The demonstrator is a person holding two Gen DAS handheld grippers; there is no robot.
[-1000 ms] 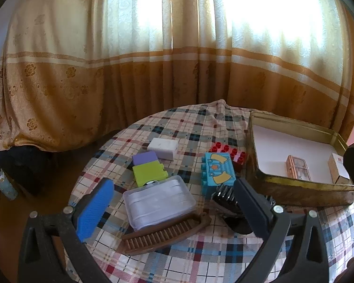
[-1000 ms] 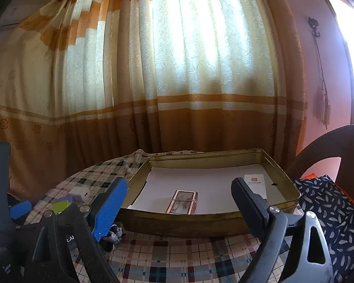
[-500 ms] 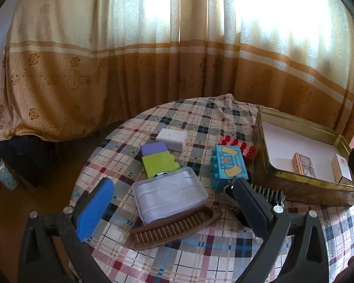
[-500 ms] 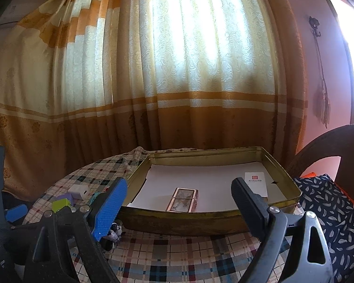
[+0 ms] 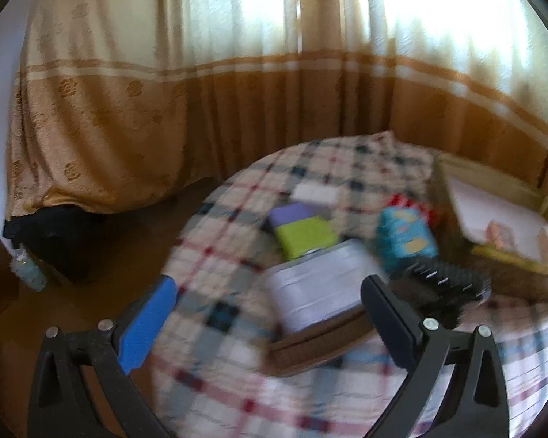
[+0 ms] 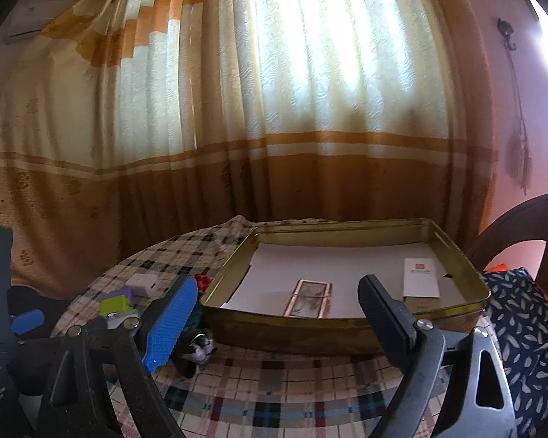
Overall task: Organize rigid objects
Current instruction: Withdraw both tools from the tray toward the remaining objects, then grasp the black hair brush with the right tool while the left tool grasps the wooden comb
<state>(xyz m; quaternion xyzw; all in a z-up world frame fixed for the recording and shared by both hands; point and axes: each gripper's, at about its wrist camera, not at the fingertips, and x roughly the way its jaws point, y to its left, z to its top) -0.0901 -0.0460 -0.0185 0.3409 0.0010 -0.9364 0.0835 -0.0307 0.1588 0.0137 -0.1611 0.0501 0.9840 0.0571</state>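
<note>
Left wrist view: blurred; left gripper [image 5: 263,312] has jaws spread wide, nothing between them, hanging over the round table with checked plaid cloth [image 5: 237,219].
Beneath left gripper: translucent white ribbed plastic box [image 5: 316,286], with a brown wooden comb-like piece [image 5: 318,343] just beside its near edge.
Behind the box: lime-green block [image 5: 305,235] touching a purple block [image 5: 290,215]; small white rectangular box [image 5: 316,193] further back.
Right of the box: light-blue toy brick with yellow marks [image 5: 405,239], a red studded brick [image 5: 413,204] behind it, a black bristled brush [image 5: 445,277] in front.
Right wrist view: sharp; right gripper [image 6: 274,314] also wide open and empty, facing the shallow gold metal tin tray [image 6: 310,332].
Tray contents: white paper lining, a pink-framed flat rectangular box [image 6: 308,297] near the front wall, a white card with red mark [image 6: 420,277] toward the right side.
Background: orange and cream curtain [image 6: 274,109]; dark leaf-print cushion [image 6: 529,328] right of the tray.
</note>
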